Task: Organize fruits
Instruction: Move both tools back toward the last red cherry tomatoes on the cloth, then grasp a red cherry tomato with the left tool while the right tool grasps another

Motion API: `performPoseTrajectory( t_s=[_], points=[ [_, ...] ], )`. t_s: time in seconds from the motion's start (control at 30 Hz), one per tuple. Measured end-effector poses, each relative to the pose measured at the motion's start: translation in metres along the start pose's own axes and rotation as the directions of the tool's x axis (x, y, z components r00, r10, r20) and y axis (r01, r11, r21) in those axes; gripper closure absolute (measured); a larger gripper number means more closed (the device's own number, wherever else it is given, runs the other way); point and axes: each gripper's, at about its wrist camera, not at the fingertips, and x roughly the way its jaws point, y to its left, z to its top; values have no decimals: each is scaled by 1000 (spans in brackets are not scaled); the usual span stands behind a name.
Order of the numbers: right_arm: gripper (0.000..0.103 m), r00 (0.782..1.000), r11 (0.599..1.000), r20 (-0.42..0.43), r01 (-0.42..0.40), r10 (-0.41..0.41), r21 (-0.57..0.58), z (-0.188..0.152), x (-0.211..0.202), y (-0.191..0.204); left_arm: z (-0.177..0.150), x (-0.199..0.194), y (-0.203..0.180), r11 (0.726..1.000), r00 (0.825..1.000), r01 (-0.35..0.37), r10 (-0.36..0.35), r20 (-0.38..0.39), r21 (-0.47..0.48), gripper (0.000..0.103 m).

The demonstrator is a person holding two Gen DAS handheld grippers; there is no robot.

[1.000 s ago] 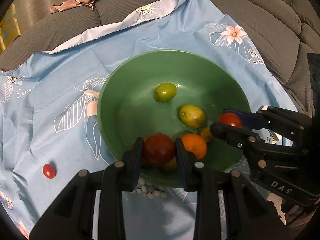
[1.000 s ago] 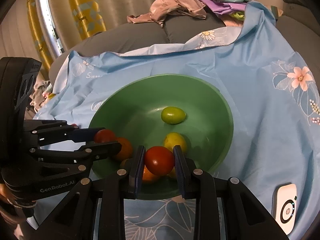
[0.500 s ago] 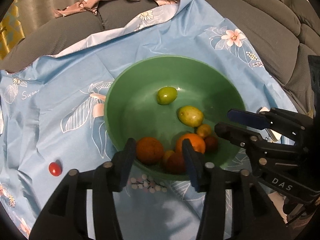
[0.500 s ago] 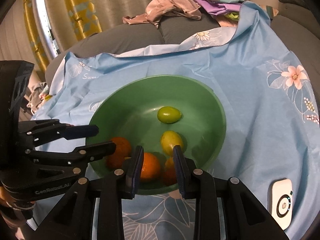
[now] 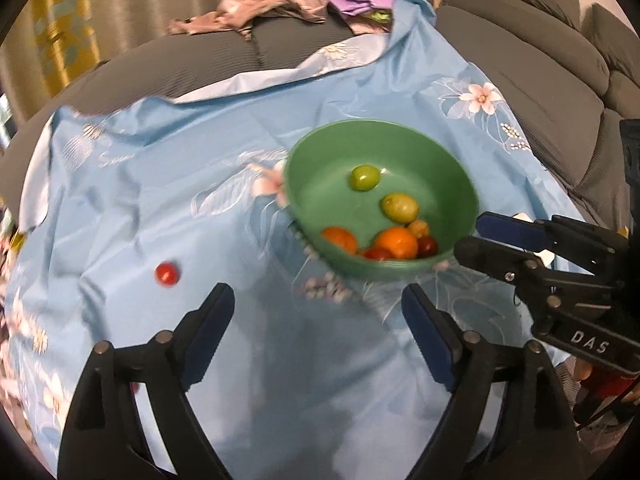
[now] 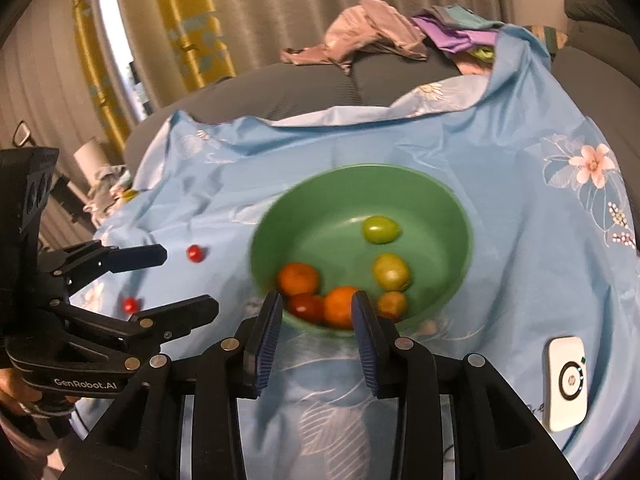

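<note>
Fruit sits gathered in the green bowl (image 5: 460,184) on the blue cloth (image 5: 200,160), so both tools hang empty. The left tool (image 5: 316,312), jaws just spread wide, faces a stray red tomato (image 5: 167,274); the right tool (image 6: 316,316), jaws slightly parted after just opening, holds nothing.

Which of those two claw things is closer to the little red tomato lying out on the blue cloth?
Left. The left gripper hangs open just beside the red tomato; the right gripper hangs empty at the green bowl, farther away.
</note>
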Motion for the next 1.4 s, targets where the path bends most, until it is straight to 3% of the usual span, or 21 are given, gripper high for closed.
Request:
performPoseTrajectory(
  t_s=[0.23,0.5,0.87,1.03,1.27,1.4],
  points=[
    [60,997,997,-16,-73,72,-29,-7,-6,35,-32,-29,21,996,998,-66,66,12,-60,6],
    [60,991,986,-63,-127,121,-106,-18,-1,78,-85,-54,62,983,994,-106,109,14,-148,6],
    [60,980,978,-149,-154,133,-140,-32,20,101,-156,-72,139,922,990,-132,140,-4,-365,8],
    [60,972,974,-191,-166,135,-155,-38,33,113,-157,-65,145,918,993,-109,121,6,-380,18],
    [60,965,972,-222,-177,140,-157,-41,47,117,-135,-47,151,949,995,-91,99,14,-302,38],
    [60,960,973,-242,-181,142,-146,-42,58,115,-120,-30,159,963,995,-97,99,-6,-251,42]
  ],
)
